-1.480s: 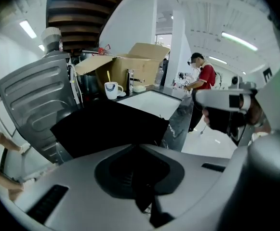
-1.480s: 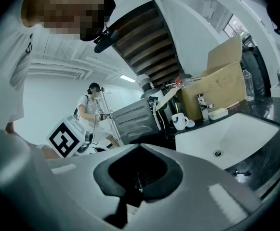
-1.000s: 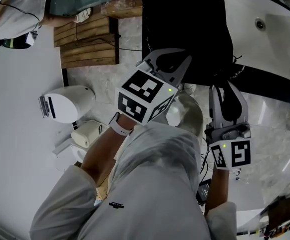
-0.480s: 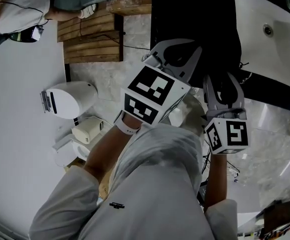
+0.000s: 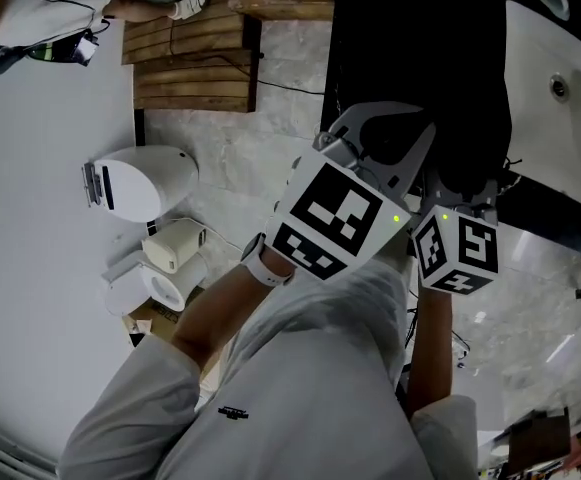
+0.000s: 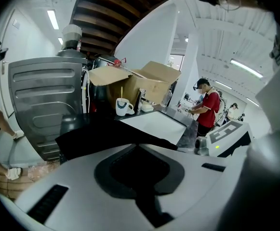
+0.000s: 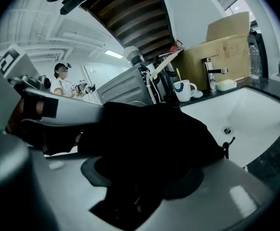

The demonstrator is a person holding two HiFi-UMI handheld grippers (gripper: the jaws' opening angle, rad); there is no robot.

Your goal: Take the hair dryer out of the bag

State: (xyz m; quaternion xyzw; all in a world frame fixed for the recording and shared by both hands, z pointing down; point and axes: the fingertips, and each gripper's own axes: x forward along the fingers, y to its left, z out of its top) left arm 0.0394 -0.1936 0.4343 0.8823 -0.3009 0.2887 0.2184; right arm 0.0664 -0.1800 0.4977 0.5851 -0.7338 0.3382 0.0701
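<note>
So the black bag (image 5: 420, 48) is slumped on the dark bench (image 7: 274, 158) right beside the white sink (image 7: 255, 109), partly hanging over the bench edge. The hair dryer doesn't show in any view. All you get is black cloth, so I can't tell what's sitting inside.

The left gripper (image 5: 378, 116) has its jaws closed, and as far as its own view shows they're pinching the bag's cloth near the rim. The right gripper (image 7: 144, 167) is lower and pushed into the bag. Its jaws have just been opening and now stand wide, with a lump of bag fabric between them but nothing clamped.

Other containers on the bench behind the sink:
- A cardboard box (image 6: 144, 81) with its flaps standing open. I can't see into it from here.
- A white mug (image 7: 183, 90) with a thin yellowish stick poking out of it.
- A clear bottle (image 7: 254, 52) by the box, upright.

There's also a chrome tap (image 7: 208, 73) next to the mug.

Writing-wise there's not much. The box has some faint marks that are too small to read. The cube (image 5: 335, 218) on the left gripper carries only black-and-white square patterns, no words.

Down on the floor the head view shows a wooden pallet (image 5: 190, 58) and a white rounded device (image 5: 140, 183).
</note>
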